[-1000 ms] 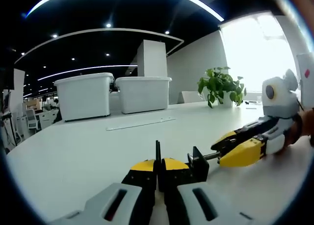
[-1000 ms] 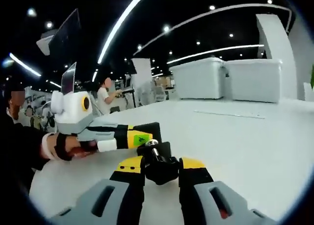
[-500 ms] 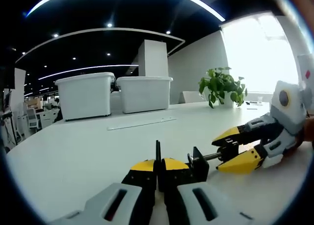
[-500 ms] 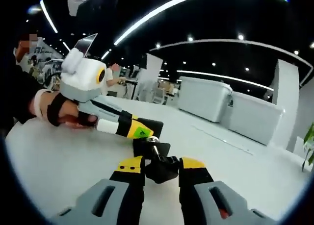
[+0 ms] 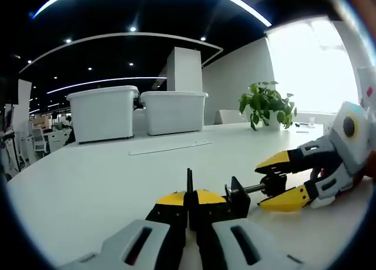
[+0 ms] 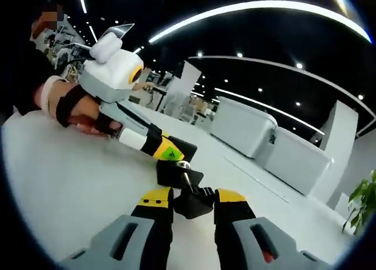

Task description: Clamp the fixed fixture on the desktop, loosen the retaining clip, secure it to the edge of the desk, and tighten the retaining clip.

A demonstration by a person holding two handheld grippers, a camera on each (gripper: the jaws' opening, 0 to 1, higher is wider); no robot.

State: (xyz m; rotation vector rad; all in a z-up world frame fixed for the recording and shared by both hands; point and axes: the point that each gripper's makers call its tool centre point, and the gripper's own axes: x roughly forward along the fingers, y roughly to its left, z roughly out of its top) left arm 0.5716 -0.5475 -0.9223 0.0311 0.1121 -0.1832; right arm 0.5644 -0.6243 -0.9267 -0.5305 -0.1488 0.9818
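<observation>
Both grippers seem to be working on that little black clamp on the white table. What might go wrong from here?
The right gripper holds only the small knob at the screw's end, so it may slip while turning. The left gripper pinches the clamp by a thin plate; the twisting could pull it loose onto the table.

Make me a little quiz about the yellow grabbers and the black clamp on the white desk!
1. True or false: the left gripper is shut on the black clamp.
2. What does the right gripper pinch? A) the plant B) the clamp's knob C) a white bin
3. How many white bins stand behind on the desk?

Key: 1 true. 2 B. 3 two.
</observation>
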